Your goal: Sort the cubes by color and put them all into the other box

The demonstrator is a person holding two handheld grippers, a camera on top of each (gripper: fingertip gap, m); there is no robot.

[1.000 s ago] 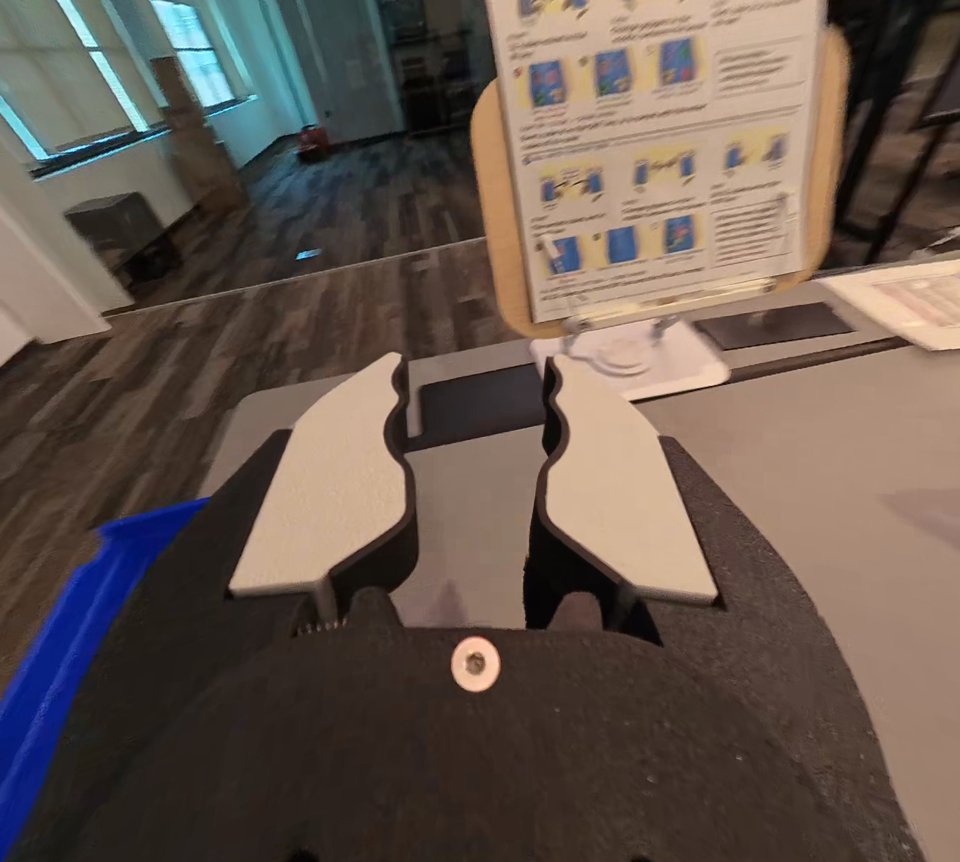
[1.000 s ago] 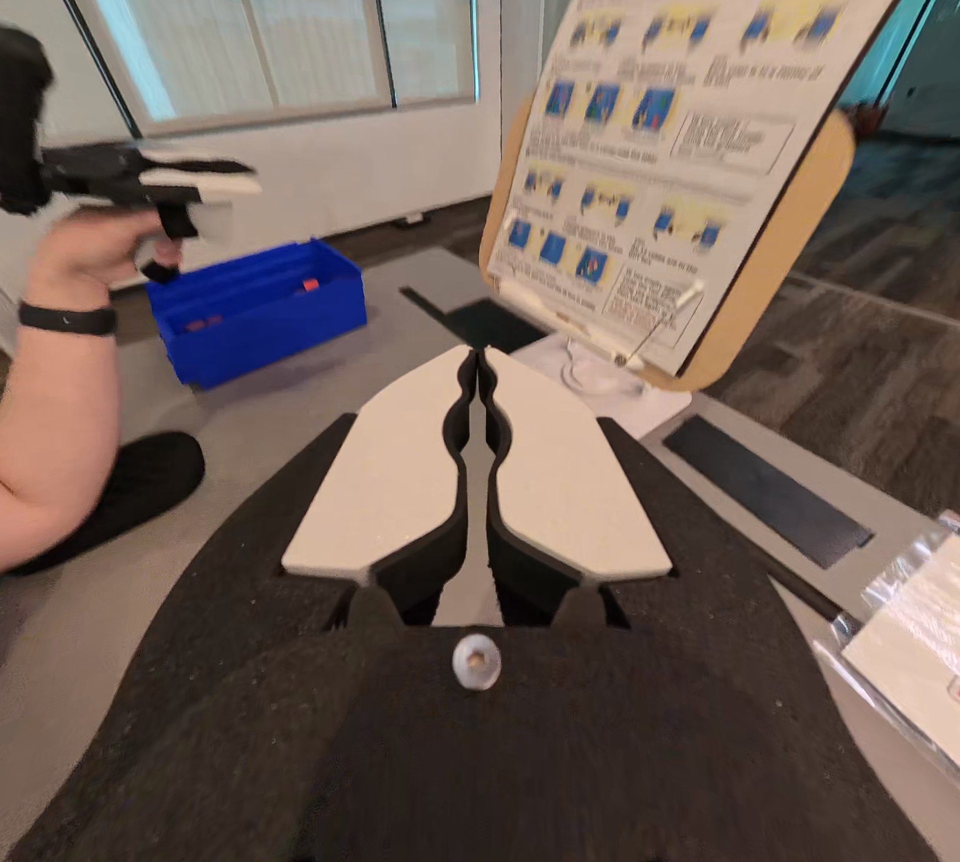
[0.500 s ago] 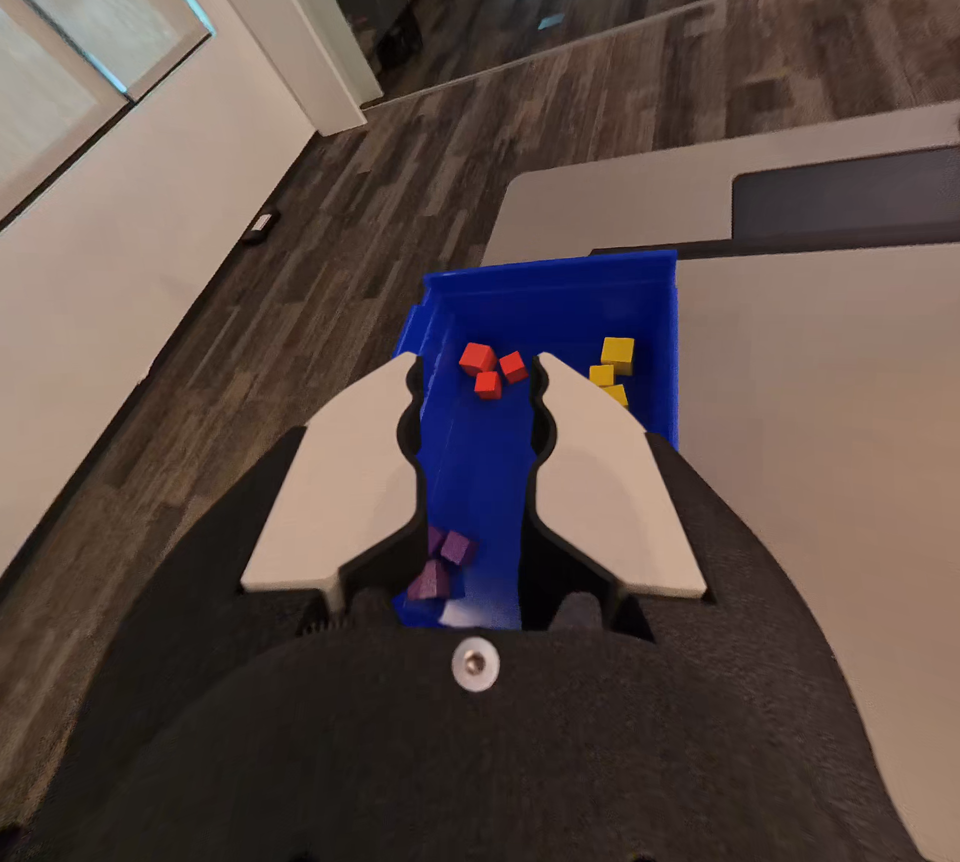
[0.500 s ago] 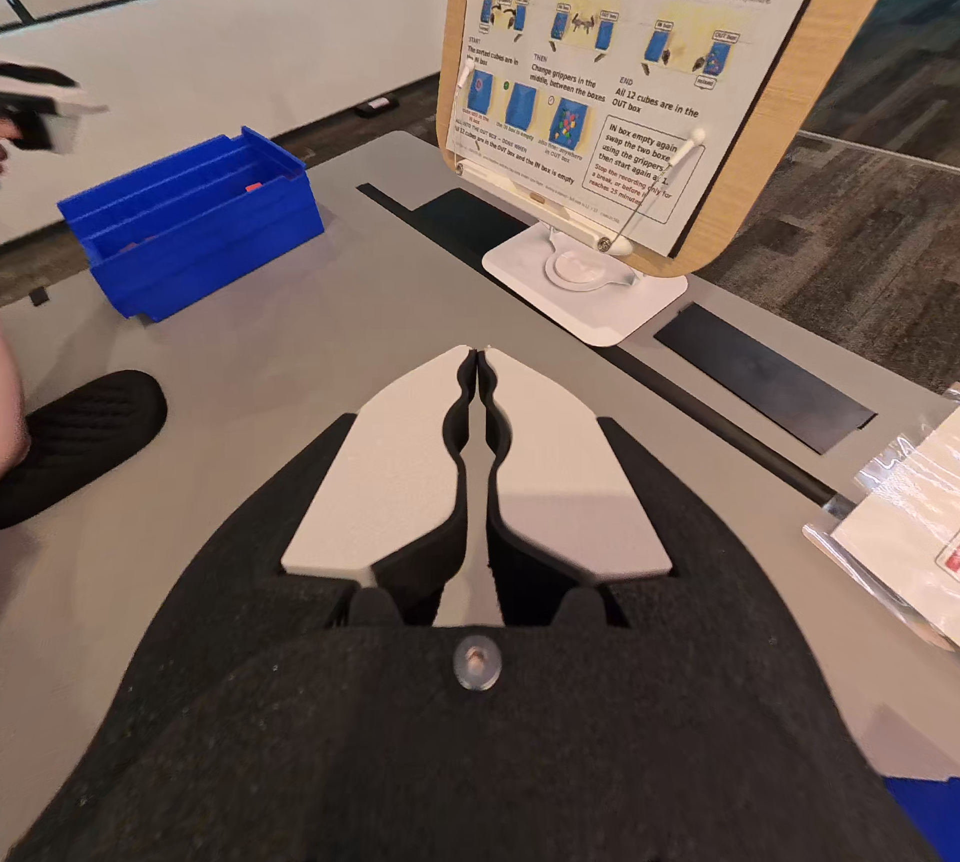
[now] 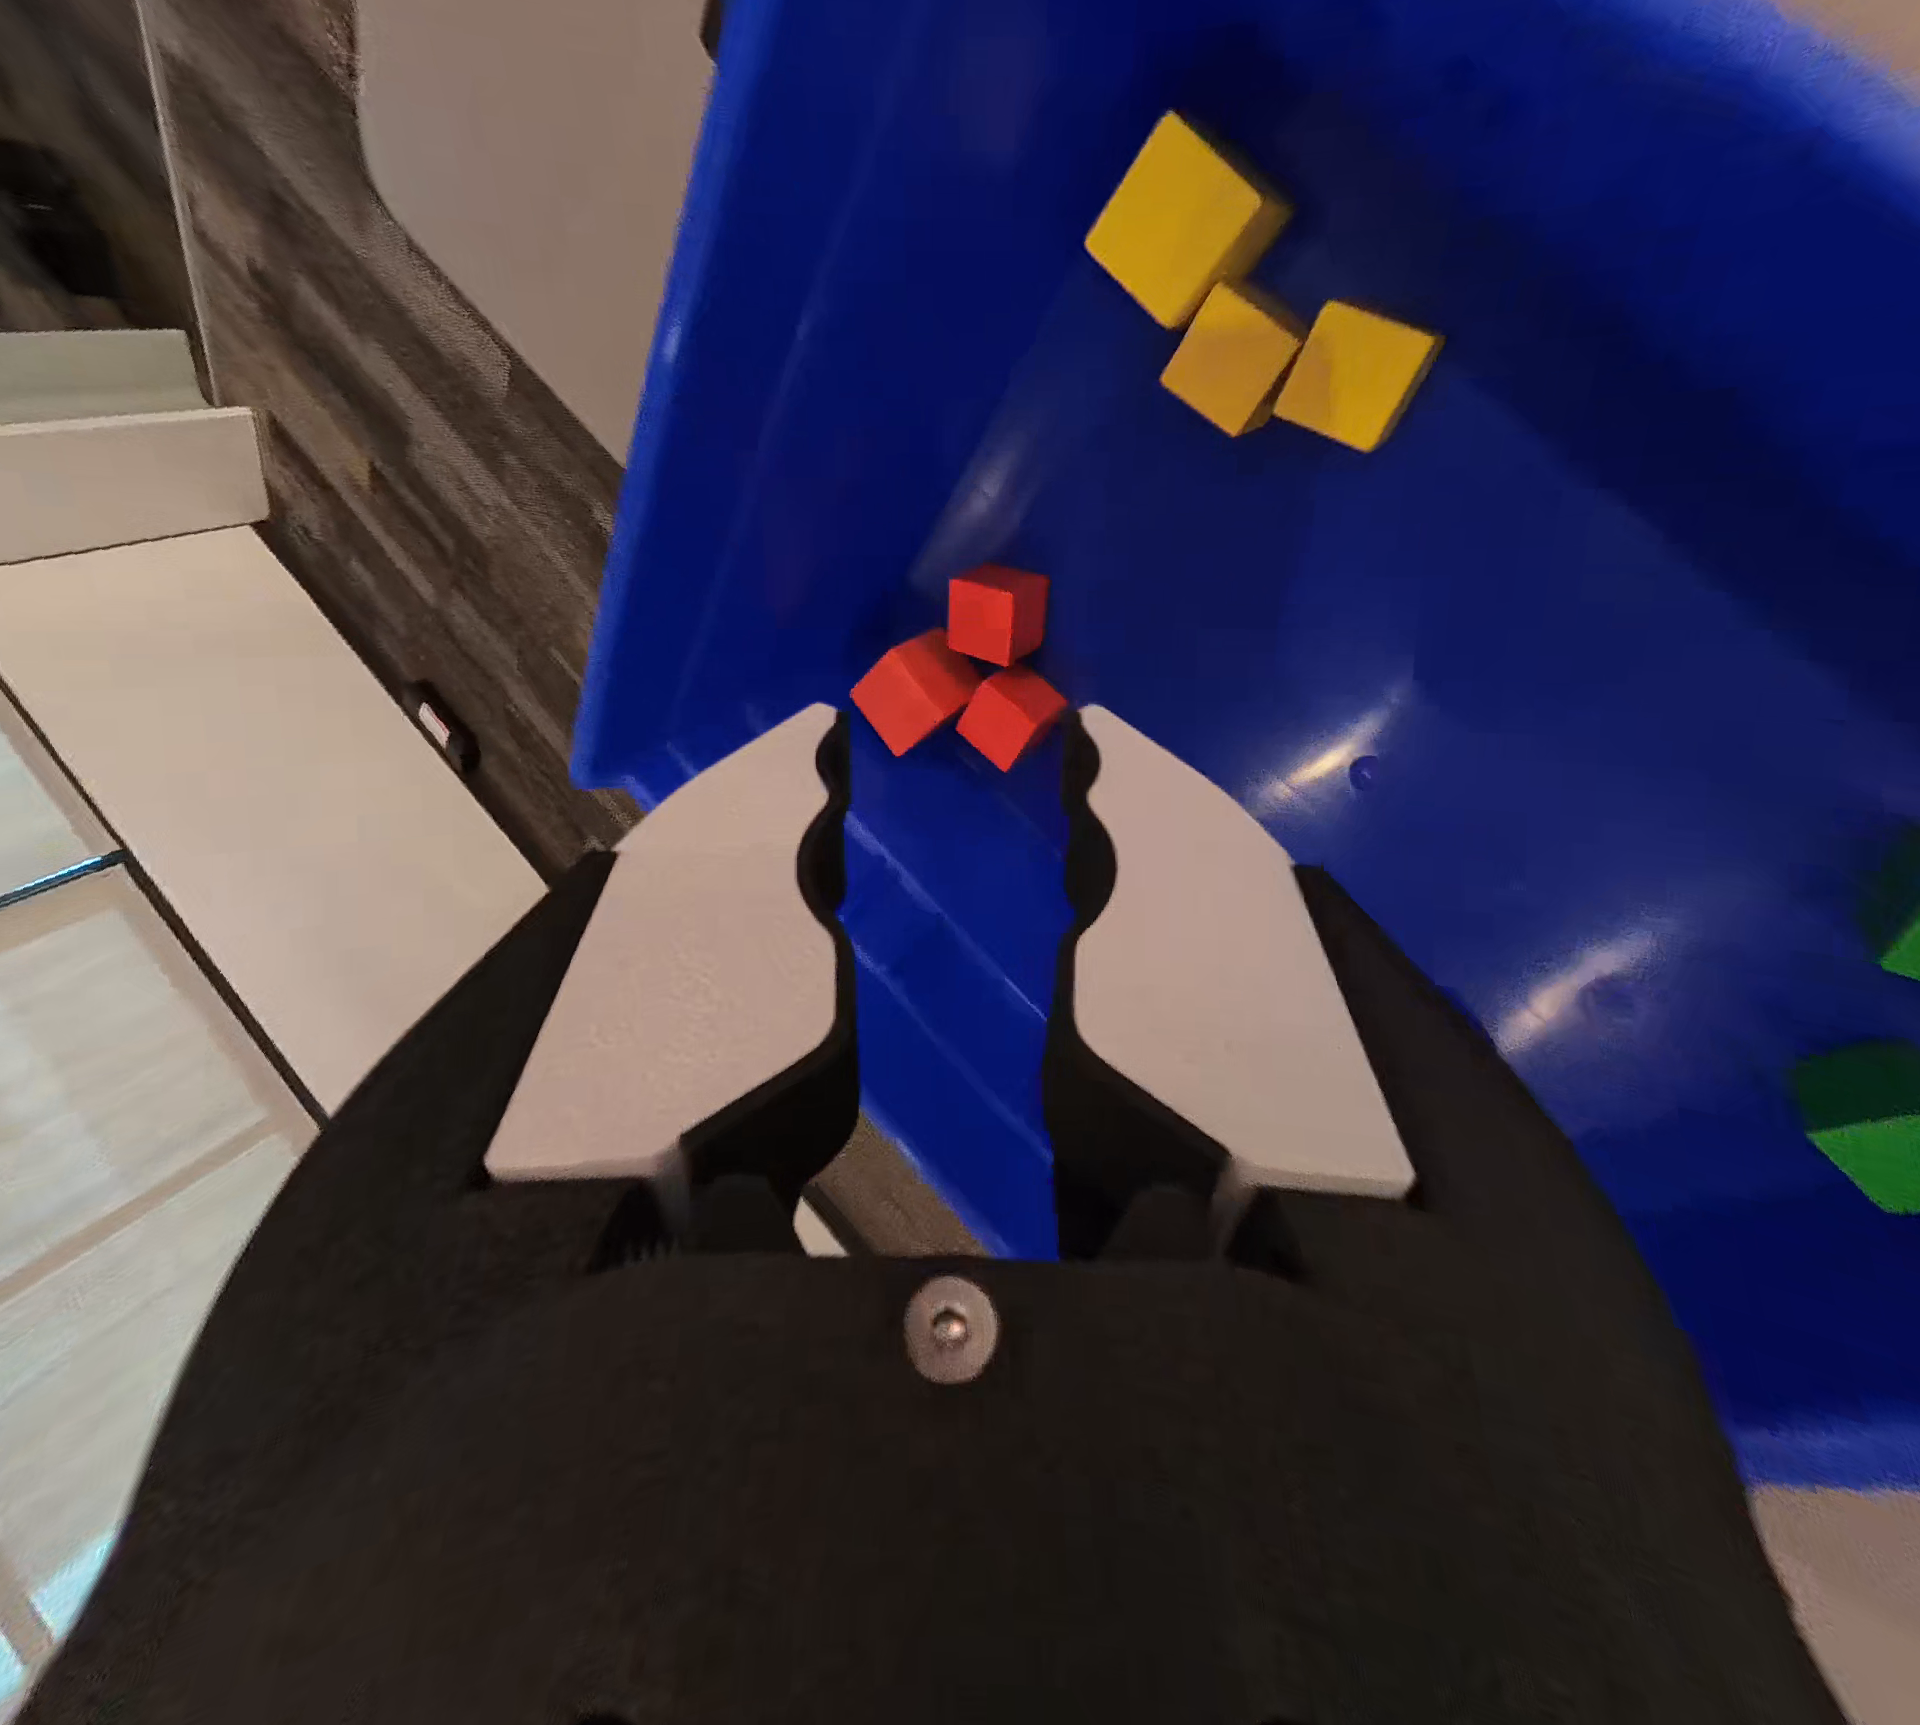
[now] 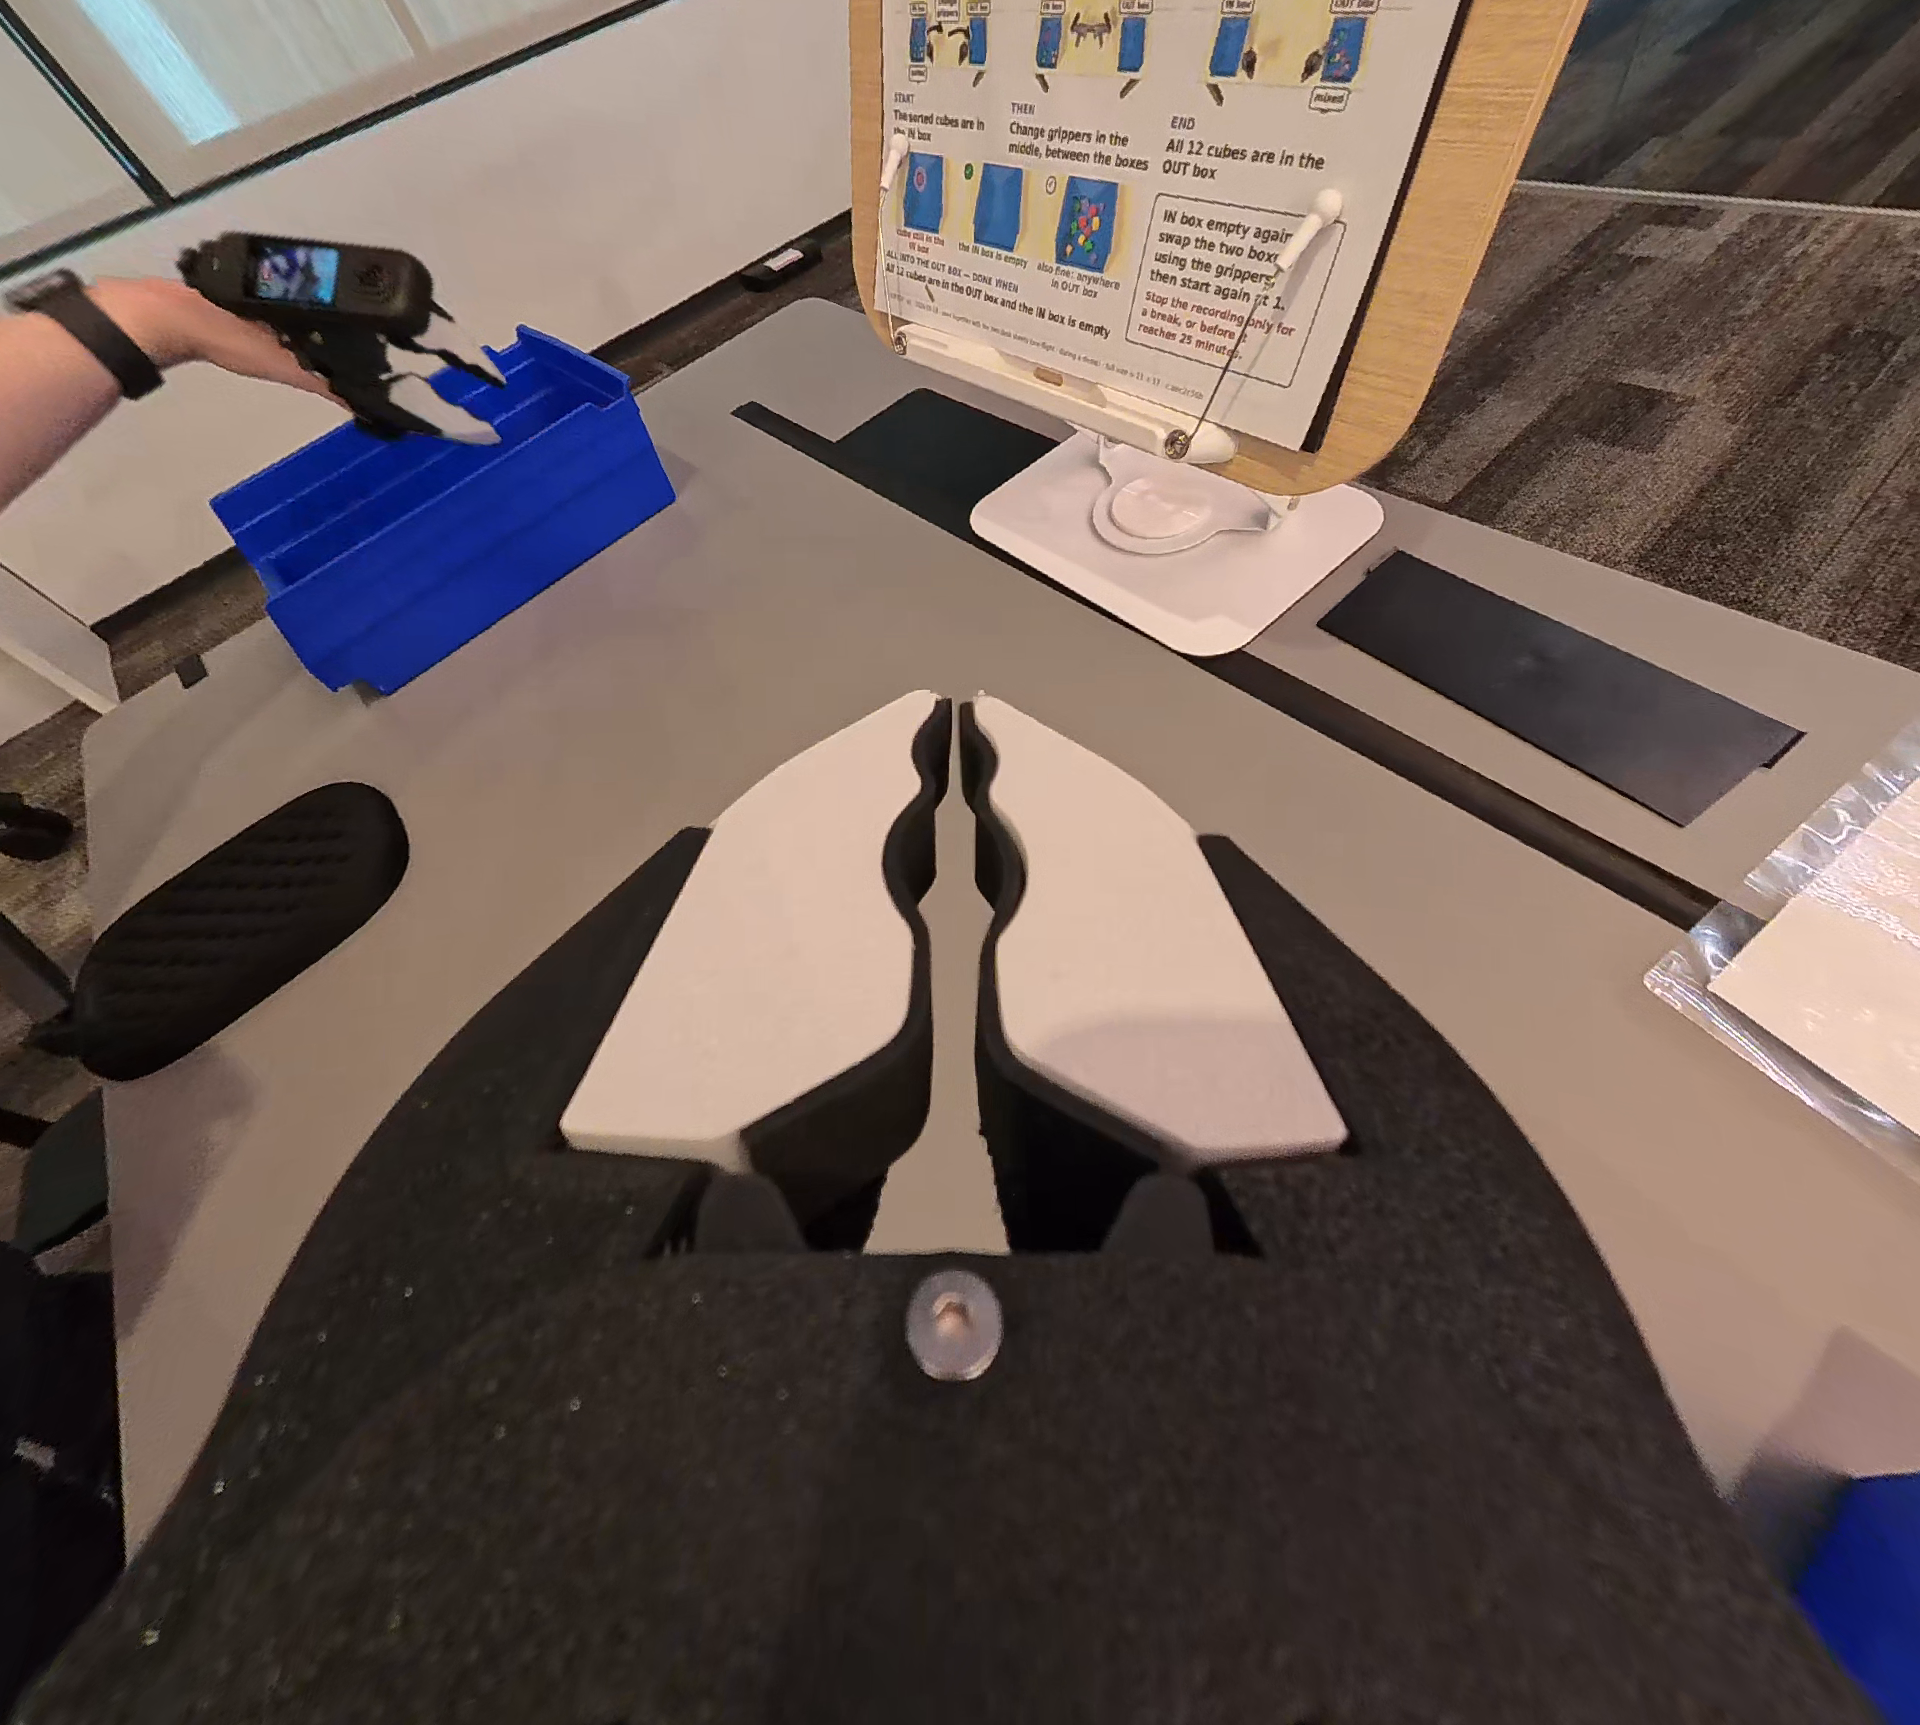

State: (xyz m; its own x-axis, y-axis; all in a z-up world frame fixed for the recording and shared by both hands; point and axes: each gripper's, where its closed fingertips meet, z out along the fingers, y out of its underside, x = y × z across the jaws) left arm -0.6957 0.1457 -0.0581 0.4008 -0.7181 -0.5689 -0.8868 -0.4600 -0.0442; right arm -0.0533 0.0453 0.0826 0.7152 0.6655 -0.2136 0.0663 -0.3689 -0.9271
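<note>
only the left wrist view looks inside the blue box: red cubes, yellow cubes, green cubes; left tongs wide, empty; right tongs nearly closed, empty.

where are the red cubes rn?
Left wrist view: three red cubes clustered in a corner of the blue box, just past the open left gripper tips; yellow cubes lie farther along.
</note>
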